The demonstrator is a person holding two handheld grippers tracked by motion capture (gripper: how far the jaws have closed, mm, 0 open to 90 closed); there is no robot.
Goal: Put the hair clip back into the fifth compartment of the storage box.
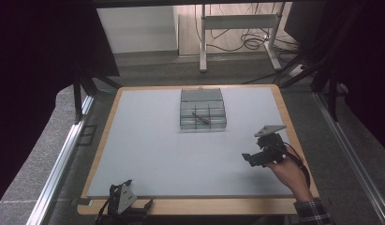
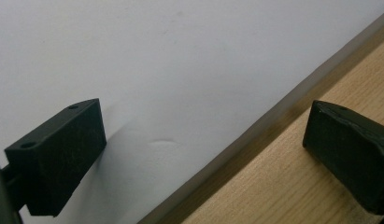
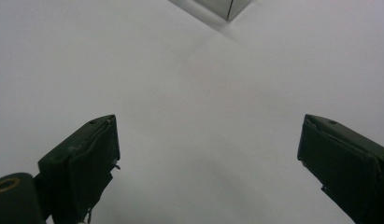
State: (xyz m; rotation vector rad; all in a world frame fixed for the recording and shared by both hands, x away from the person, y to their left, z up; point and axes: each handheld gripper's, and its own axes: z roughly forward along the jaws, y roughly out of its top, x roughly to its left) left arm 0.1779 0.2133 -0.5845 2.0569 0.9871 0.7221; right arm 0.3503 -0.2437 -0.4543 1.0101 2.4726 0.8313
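Observation:
A grey compartment box (image 1: 203, 109) sits at the far middle of the white mat (image 1: 181, 150), with a dark pen-like stick (image 1: 200, 117) lying across its front cells. My right gripper (image 1: 254, 158) is held by a hand above the mat's right side, jaws wide open and nothing between them; its own view shows the open gripper (image 3: 208, 158) over bare mat, with a corner of the box (image 3: 217, 6) at the top. My left gripper (image 1: 129, 199) lies at the table's front edge, and in its own view the open gripper (image 2: 203, 154) straddles the mat's border and the wooden rim (image 2: 292, 186).
The mat covers a wooden table (image 1: 284, 110) with a thin bare rim. A white desk frame (image 1: 239, 28) with loose cables stands on the floor behind. Metal rails (image 1: 63, 154) run along both sides of the table.

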